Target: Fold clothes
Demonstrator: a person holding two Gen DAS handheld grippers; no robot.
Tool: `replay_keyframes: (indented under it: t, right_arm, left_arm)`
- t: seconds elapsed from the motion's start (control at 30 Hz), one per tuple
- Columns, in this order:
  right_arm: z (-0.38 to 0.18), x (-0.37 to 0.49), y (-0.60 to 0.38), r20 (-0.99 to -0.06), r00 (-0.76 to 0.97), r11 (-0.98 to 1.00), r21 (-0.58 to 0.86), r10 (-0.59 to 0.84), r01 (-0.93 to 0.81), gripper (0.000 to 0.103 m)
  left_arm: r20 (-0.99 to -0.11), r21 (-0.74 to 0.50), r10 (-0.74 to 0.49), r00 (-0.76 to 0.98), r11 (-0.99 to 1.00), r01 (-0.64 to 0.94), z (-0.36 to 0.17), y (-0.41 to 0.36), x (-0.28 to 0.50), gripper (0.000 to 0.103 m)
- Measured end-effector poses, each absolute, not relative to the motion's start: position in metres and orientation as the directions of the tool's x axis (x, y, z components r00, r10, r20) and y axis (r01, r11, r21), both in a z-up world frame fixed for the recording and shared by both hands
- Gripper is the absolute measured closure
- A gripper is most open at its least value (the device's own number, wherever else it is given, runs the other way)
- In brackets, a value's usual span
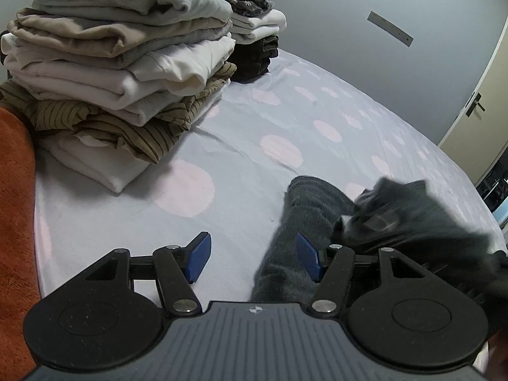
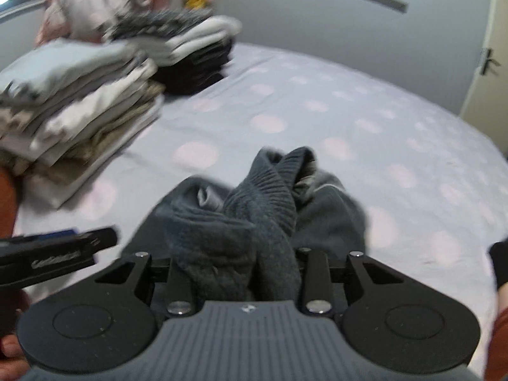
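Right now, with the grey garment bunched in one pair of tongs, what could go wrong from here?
1. The right tongs grip only a bunched wad of the grey garment, so it may slip out or fold crooked.
2. The left tongs stand open with nothing between them; one-sided pulling could drag the garment.
3. The tall folded stack stands close by; a swing could topple it.

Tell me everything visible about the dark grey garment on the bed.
The dark grey garment looks like a thick knit or fleece piece with ribbed edging, probably a cuff or hem. It is unfolded and bunched; part lies on the spotted bedsheet, part is gathered up between the jaws of the right gripper, which grips it. In the left wrist view one stretch lies flat beside the open left gripper, one blue pad near it; contact cannot be told.
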State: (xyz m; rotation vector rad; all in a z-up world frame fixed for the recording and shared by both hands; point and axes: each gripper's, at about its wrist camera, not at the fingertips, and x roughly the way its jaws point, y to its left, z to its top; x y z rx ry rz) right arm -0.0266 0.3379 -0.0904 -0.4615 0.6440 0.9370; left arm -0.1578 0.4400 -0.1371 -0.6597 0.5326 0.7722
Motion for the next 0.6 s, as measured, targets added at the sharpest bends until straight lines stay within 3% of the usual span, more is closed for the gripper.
replay_keyframes:
  t: [0.13,0.2,0.53,0.6]
  right_arm:
    - [-0.115,-0.048,0.358,-0.73,0.411,0.466,-0.143,0.546,-0.873,0.064]
    - [-0.121,-0.057,0.357,-0.735,0.407,0.441,-0.163,0.543,-0.883,0.055]
    - [-0.117,-0.084,0.326,-0.703,0.342,0.329,-0.161,0.624,-0.931,0.038]
    - [-0.111,-0.094,0.32,-0.678,0.335,0.293,-0.181,0.654,-0.939,0.029]
  left_arm:
    - [-0.648,-0.348,0.458,0.608,0.533,-0.772,-0.135,0.443,-0.161,0.033]
    - [-0.644,-0.36,0.453,0.616,0.531,-0.767,-0.134,0.444,-0.163,0.033]
    - [-0.611,-0.449,0.384,0.692,0.552,-0.703,-0.129,0.443,-0.169,0.033]
    - [-0.597,-0.482,0.366,0.714,0.549,-0.683,-0.127,0.442,-0.173,0.033]
